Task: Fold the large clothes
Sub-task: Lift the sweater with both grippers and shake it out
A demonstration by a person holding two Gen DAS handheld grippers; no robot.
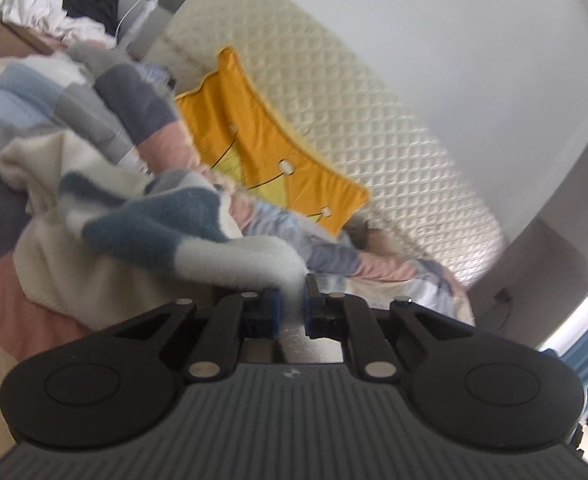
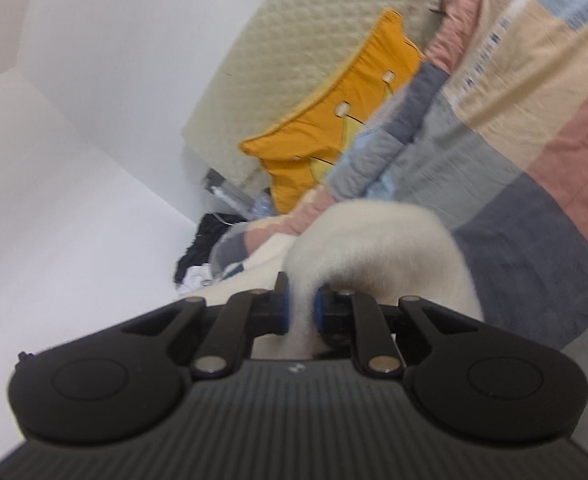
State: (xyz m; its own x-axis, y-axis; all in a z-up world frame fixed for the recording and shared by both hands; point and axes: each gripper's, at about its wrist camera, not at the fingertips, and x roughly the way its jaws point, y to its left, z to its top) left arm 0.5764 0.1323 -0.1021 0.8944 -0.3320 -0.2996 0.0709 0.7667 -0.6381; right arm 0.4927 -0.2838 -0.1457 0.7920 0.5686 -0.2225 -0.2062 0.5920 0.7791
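Left gripper point(image 1: 292, 304) was clamped nearly shut on a thin fuzzy white edge of the sweater point(image 1: 134, 224), low centre of its frame. Right gripper point(image 2: 302, 308) was pinched likewise on a cream fold of the same garment, low centre. The sweater's bulk lay bunched on the patchwork quilt point(image 2: 533, 184), left of frame in the left view.

Risk: both bites looked shallow, so the fluffy knit could slip out under its own weight, or drag across the quilt and snag.

Motion blur hid the garment's outline; sleeves, collar and hem unreadable. Orange cushion point(image 1: 262, 128) leaned on the quilted headboard point(image 1: 353, 100) behind.
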